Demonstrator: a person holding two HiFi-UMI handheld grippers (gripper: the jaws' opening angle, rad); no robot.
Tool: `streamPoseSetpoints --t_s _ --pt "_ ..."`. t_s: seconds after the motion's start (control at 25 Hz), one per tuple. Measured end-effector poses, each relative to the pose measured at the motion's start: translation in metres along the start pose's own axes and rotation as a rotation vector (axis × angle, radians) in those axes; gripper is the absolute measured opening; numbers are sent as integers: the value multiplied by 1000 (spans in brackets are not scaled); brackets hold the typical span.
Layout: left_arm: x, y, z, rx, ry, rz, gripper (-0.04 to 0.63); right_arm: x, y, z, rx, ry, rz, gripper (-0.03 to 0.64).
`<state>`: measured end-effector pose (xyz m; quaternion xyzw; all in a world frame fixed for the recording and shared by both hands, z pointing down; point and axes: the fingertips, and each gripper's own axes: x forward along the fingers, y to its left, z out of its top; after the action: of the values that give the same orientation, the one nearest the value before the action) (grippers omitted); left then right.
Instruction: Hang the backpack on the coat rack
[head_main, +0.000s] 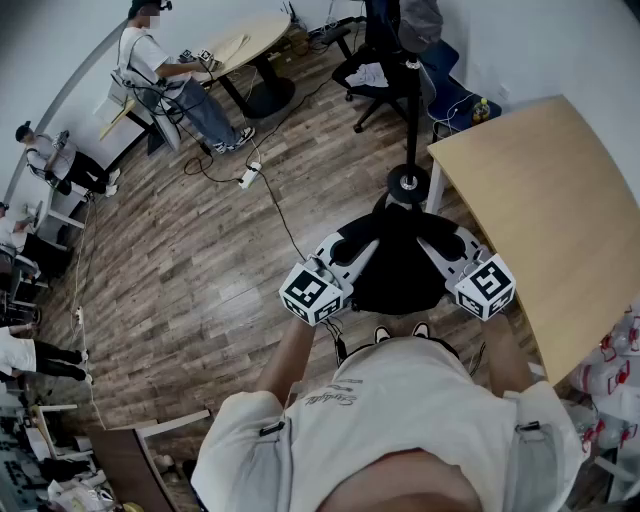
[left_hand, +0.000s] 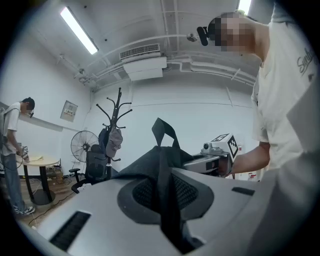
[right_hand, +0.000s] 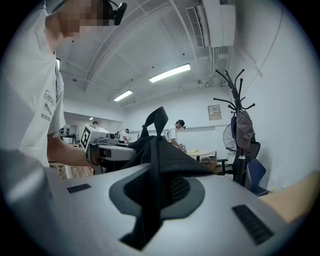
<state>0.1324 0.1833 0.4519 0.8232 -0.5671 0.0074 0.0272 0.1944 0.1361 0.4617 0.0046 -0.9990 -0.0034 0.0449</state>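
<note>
I hold the black backpack (head_main: 398, 265) off the floor between both grippers, in front of my body. My left gripper (head_main: 352, 250) is shut on a black strap and fabric at the bag's left side; in the left gripper view the strap (left_hand: 165, 185) runs down between the closed jaws. On the bag's right side my right gripper (head_main: 446, 250) is shut on a fold of fabric (right_hand: 155, 190). The top handle loop (left_hand: 164, 131) stands up. The black coat rack (head_main: 409, 120) stands just beyond the bag, its round base (head_main: 408, 183) on the floor and its hooks (right_hand: 235, 92) bearing a cap and a bag.
A light wooden table (head_main: 560, 210) lies close on the right, next to the rack's base. An office chair (head_main: 385, 75) and a blue chair sit behind the rack. A person sits at a round table (head_main: 245, 45) far left; cables (head_main: 265, 190) cross the wood floor. A fan (left_hand: 84, 146) stands near the rack.
</note>
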Motion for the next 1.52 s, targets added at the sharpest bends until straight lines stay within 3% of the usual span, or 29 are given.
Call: streamPoseSetpoints --t_s 0.56,1.12,1.52 --pt "-7 40 5 -18 -21 -52 43 37 -5 9 -13 -5 -69 29" --pt "58 144 -5 -47 39 -68 43 113 -99 -6 52 0 -45 29" --pt "112 234 6 -39 30 -54 43 179 -182 6 59 -5 -4 29"
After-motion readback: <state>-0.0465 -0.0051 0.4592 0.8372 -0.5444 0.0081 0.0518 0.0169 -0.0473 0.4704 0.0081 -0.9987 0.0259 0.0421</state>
